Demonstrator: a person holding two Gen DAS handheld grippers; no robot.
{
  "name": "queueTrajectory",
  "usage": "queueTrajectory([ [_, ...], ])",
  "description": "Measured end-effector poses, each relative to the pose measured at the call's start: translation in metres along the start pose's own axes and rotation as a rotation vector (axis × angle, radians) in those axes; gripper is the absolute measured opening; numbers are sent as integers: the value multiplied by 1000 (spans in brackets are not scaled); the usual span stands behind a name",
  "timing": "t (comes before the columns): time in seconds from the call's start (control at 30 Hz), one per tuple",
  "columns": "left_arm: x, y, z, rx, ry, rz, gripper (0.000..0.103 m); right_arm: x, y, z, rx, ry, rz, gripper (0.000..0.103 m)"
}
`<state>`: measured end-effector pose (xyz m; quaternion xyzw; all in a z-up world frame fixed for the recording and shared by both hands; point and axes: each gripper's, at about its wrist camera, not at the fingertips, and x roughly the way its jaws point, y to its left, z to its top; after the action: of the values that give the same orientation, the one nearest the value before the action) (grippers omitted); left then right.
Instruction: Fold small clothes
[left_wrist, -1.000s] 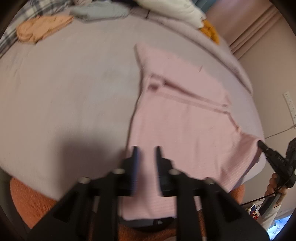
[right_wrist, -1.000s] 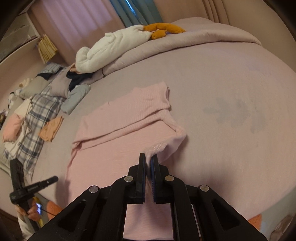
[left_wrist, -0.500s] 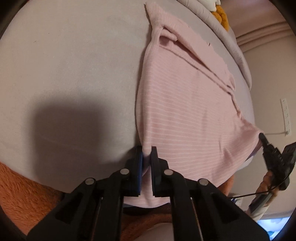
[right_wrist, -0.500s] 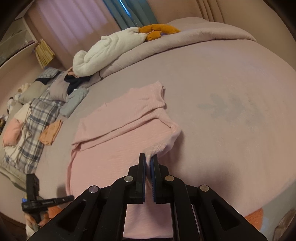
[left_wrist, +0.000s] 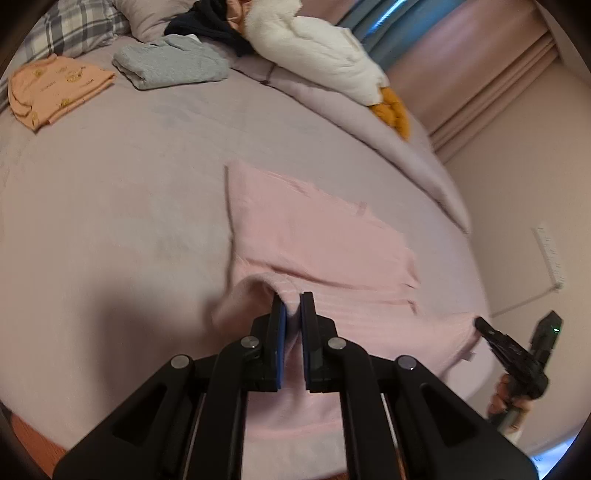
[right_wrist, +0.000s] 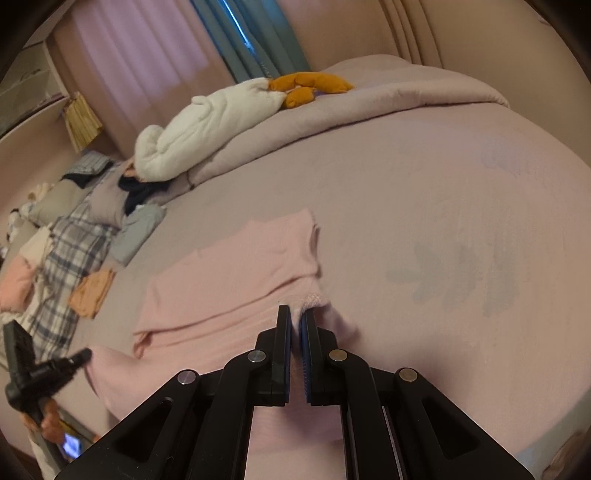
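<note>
Pink top (left_wrist: 317, 240) spread on bed (left_wrist: 110, 221), near edge lifted. Left gripper (left_wrist: 292, 310) now clenched on left hem corner, where a second ago jaws were parted above cloth; corner since raised and carried forward. Right gripper (right_wrist: 295, 323) clamped on right hem corner throughout, also advanced. Both corners now held off bed: bottom-to-top fold judged under way, hem to be laid toward upper edge. Folded orange garment (left_wrist: 55, 90) and grey garment (left_wrist: 170, 62) seen at far side.

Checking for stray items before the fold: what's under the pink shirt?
The pink shirt lies on the mauve bed sheet, both grippers pinching its near edge. The fabric covers everything beneath it, so hidden items can't be ruled out.
</note>
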<state>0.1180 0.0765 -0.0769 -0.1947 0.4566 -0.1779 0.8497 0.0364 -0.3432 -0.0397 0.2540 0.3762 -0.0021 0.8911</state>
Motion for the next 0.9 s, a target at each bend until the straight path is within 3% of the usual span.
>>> queueTrajectory([
  [0.17,56,7,8,7,59,119,7,52,-9,10,13,75,-20,7],
  [0.27,75,18,7,-5,94,149,8,82,-14,12,31,125,-39,7],
  [0.53,83,19,6,55,87,181,13,121,-14,6,20,210,-114,6],
  [0.63,73,20,3,34,93,175,23,113,-13,7,18,198,-116,7],
  [0.7,65,18,0,11,87,153,25,101,-12,6,12,196,-113,18],
  [0.73,59,17,-2,5,79,147,25,94,-14,6,8,192,-110,34],
  [0.8,42,18,-7,-3,58,134,33,74,-16,4,-2,173,-119,53],
  [0.87,29,19,-15,-6,41,129,58,56,-19,0,-11,157,-132,53],
  [0.9,26,19,-19,-2,37,129,62,45,-22,-3,-11,148,-136,53],
])
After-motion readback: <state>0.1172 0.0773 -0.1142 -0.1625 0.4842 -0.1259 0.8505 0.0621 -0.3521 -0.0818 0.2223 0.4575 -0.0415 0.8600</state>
